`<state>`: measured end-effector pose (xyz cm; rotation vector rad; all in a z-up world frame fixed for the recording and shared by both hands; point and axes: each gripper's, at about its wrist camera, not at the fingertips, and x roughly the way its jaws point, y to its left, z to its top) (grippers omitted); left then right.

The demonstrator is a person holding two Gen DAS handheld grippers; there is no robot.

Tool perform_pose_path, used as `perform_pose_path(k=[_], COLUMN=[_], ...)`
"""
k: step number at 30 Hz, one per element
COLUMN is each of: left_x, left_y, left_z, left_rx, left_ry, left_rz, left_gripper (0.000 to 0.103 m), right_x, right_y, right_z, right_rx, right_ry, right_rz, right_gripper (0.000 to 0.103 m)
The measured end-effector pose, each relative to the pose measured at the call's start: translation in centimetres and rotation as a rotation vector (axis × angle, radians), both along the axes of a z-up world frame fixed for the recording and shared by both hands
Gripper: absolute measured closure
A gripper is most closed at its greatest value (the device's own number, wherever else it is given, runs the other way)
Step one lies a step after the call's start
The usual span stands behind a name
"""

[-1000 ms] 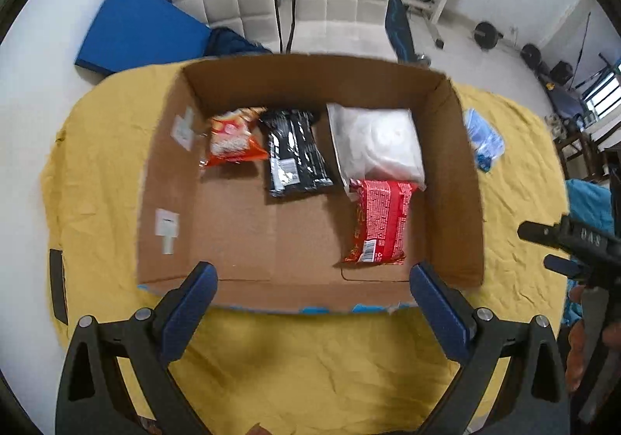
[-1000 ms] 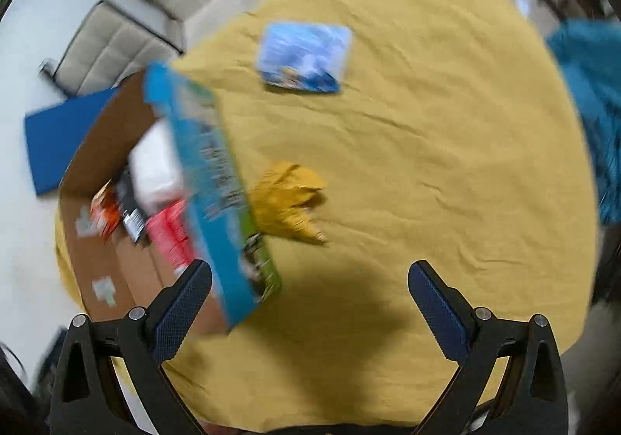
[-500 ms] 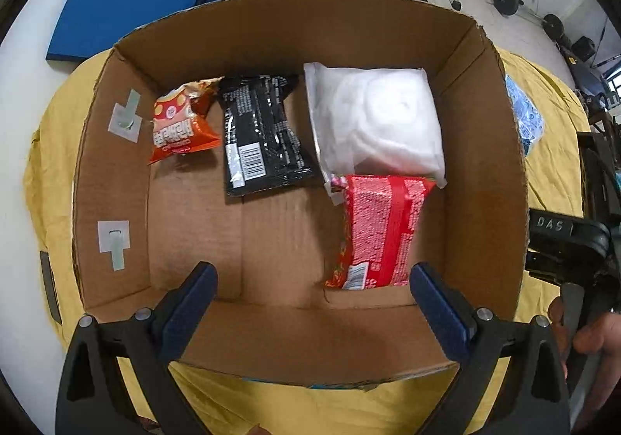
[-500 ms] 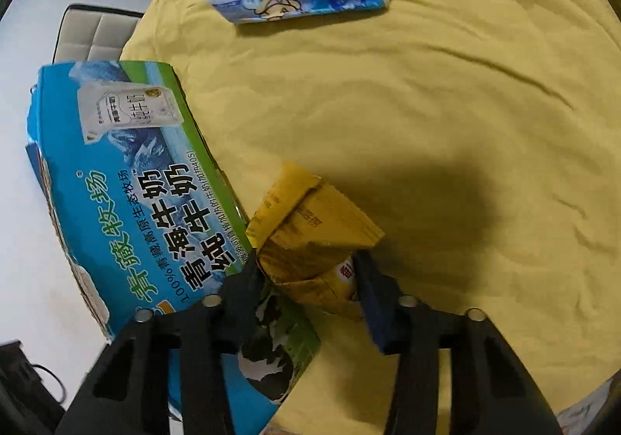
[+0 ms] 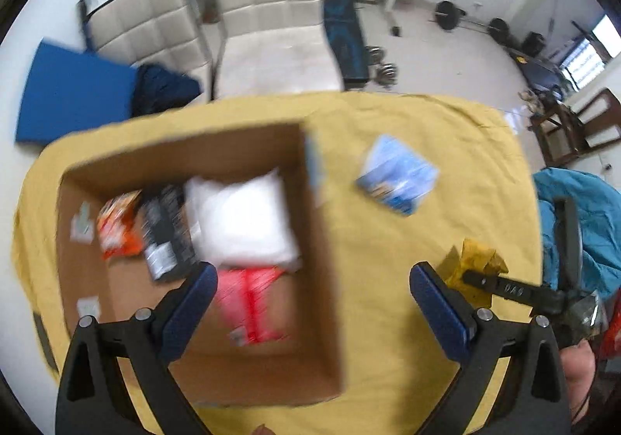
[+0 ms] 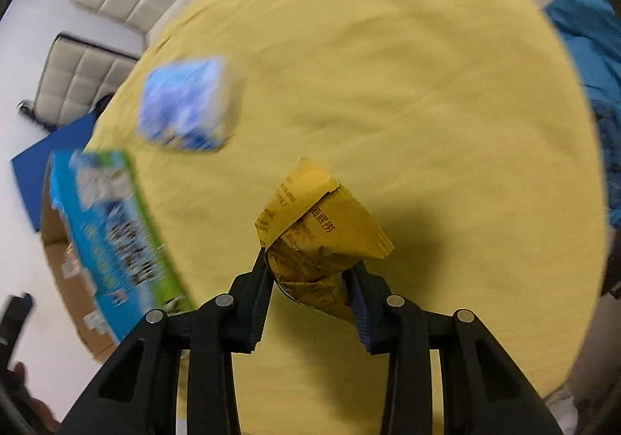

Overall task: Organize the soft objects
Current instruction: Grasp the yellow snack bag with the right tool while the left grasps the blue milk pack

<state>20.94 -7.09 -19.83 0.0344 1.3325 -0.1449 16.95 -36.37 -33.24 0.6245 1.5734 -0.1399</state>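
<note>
My right gripper (image 6: pixel 310 275) is shut on a crumpled yellow snack packet (image 6: pixel 318 229) and holds it above the yellow tablecloth; the packet also shows in the left wrist view (image 5: pixel 475 264). My left gripper (image 5: pixel 310 299) is open and empty above the right wall of the cardboard box (image 5: pixel 318 279). The box holds a white pouch (image 5: pixel 244 225), a red packet (image 5: pixel 252 303), a black packet (image 5: pixel 167 237) and an orange packet (image 5: pixel 116 229). A blue packet (image 5: pixel 399 182) lies on the cloth right of the box, and shows in the right wrist view (image 6: pixel 186 105).
The box's outer side is printed blue and green (image 6: pixel 112 240). The table wears a yellow cloth (image 6: pixel 388 85). A teal fabric (image 5: pixel 582 225) lies at the table's right edge. Two white chairs (image 5: pixel 271 27) and gym weights stand behind.
My right gripper has lifted the yellow packet off the cloth beside the box. My left gripper has pulled back and swung right, from over the box's inside to its right wall.
</note>
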Motion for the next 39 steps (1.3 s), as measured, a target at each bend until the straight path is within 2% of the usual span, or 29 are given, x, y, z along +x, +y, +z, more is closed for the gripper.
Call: perform_pose_path(k=[3,5,7,11,13,14,16,18,22,25,27,30,32,35,37,39], left_x=[2.1,3.8,5.9,9.1,10.5,11.1,12.4,13.3,14.1,14.6,15.0,15.7,15.8,15.7,15.3,14.3], left_y=[-3.8,-6.2,-8.4,-12.4,-13.6,-13.8,-13.7,-12.9,-11.5,-11.3,-11.0,-10.9,-11.2,-12.4,-13.7,-15.1], left_z=[0.5,-0.5,-2.2,-6.6,-9.1,-10.0,-11.9,-13.5,-16.3,-18.1,-19.1,-20.1,-19.9,-19.3,-18.5,-17.8], left_rx=[-0.014,0.002,0.012,0.085,0.094,0.095,0.043,-0.043,-0.186,-0.182,-0.172,-0.178,-0.157,-0.11,-0.06,-0.01], left_ry=[-0.013,0.002,0.041,0.121,0.203,0.232,0.316,0.4,0.504,0.531,0.536,0.542,0.517,0.456,0.406,0.36], left_rz=[-0.053,-0.082,-0.128,-0.218,-0.222,-0.201,-0.124,0.007,0.238,0.331,0.375,0.405,0.387,0.285,0.172,0.039], left_gripper=[0.001,0.001,0.001,0.001,0.001,0.001,0.001,0.001,0.001,0.001,0.001,0.001,0.005,0.027,0.05,0.061], right_x=[0.4,0.6,1.0,1.2,1.3,1.2,1.2,1.2,1.5,1.5,1.7,1.7,1.5,1.2,1.0,0.8], right_y=[-4.2,-6.1,-8.0,-9.7,-10.0,-10.3,-10.6,-10.9,-10.8,-11.0,-10.9,-11.1,-11.5,-12.0,-11.9,-11.4], right_z=[-0.8,-1.8,-2.6,-3.2,-2.9,-2.7,-2.4,-2.1,-1.4,-1.1,-1.2,-1.1,-1.1,-1.3,-1.5,-1.8], right_rx=[-0.031,-0.046,-0.042,-0.029,-0.039,-0.043,-0.039,-0.044,-0.059,-0.061,-0.069,-0.086,-0.092,-0.096,-0.084,-0.071], right_ry=[0.024,0.04,0.059,0.07,0.057,0.056,0.045,0.037,0.018,0.013,0.007,0.002,0.005,0.017,0.026,0.026], right_rz=[-0.028,-0.036,-0.046,-0.083,-0.096,-0.107,-0.131,-0.142,-0.145,-0.142,-0.143,-0.146,-0.148,-0.147,-0.142,-0.114], right_gripper=[0.064,0.063,0.062,0.045,0.045,0.044,0.044,0.044,0.042,0.035,0.014,0.013,0.013,0.013,0.013,0.013])
